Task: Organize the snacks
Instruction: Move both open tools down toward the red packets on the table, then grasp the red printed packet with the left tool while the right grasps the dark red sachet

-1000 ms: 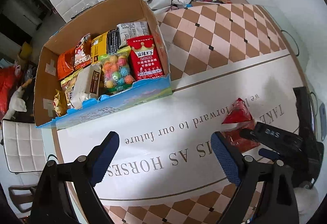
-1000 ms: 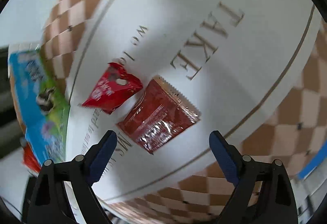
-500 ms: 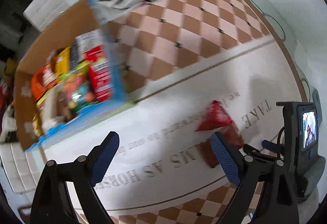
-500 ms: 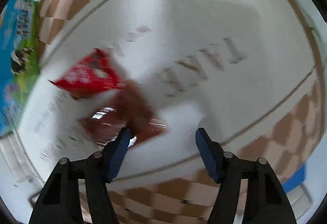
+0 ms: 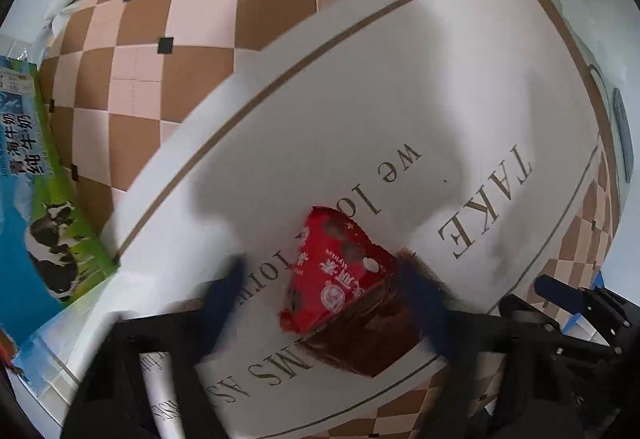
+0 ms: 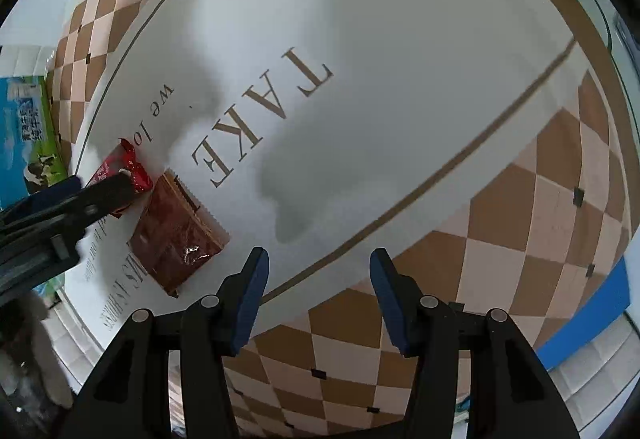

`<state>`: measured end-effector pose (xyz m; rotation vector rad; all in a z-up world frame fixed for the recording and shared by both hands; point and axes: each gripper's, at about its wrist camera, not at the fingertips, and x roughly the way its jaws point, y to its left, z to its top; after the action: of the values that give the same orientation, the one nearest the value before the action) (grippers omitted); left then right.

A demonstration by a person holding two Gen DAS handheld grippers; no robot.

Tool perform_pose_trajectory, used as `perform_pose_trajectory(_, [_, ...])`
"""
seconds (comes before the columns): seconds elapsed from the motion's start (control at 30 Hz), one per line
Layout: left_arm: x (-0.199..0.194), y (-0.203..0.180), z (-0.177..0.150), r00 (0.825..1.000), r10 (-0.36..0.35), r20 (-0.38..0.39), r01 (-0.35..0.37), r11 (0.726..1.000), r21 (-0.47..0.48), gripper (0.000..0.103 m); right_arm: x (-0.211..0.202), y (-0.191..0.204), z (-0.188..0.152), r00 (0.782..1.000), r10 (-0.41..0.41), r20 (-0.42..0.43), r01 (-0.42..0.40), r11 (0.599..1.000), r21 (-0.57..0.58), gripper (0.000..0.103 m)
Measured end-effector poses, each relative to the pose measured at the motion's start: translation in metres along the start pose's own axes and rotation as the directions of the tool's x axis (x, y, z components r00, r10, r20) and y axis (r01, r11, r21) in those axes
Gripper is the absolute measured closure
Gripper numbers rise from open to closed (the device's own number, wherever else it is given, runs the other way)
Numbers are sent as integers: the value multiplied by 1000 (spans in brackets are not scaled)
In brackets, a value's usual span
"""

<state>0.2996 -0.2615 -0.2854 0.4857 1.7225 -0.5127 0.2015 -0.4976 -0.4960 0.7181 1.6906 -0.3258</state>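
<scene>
Left gripper (image 5: pixel 320 299) closing, red snack packet (image 5: pixel 336 275) between

We see a table (image 6: pixel 400 39) under a white lettered cloth with brown-checked borders (image 6: pixel 540 199), softly shadowed.

glossy foil-like red packet (image 5: pixel 340 275), shiny dark brown wrapper (image 6: pixel 180 235), smooth matt tablecloth (image 6: pixel 400 79), printed cardboard box (image 5: pixel 36 199).

Both wrist views steep-down, close over tablecloth (image 5: pixel 400 99); share red packet (image 5: pixel 340 279).
</scene>
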Motion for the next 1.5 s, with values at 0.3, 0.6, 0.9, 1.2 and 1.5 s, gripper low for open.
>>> perform_pose_trajectory(0.3, [-10, 34, -41, 1000, -11, 28, 15, 988, -157, 61, -4, -12, 16, 990, 137, -33, -132, 983, 125, 46])
perform_pose_trajectory(0.6, [-5, 104, -134, 997, -52, 62, 74, 906, -416, 61, 31, 43, 28, 955, 248, -159, -180, 919, 352, 40])
perform_pose_trajectory(0.9, [12, 147, -188, 992, -89, 92, 124, 844, -522, 61, 38, 104, 30, 986, -21, -166, 67, 959, 276, 22])
perform_pose_trajectory(1.2, [11, 146, -195, 988, -98, 116, 145, 835, -531, 61, 37, 182, 0, 971, -235, -51, 222, 958, -184, 40])
perform_pose_trajectory(1.5, [15, 158, -202, 988, -109, 109, 151, 829, -539, 61, 43, 237, -59, 904, -400, 150, 396, 654, -644, 41])
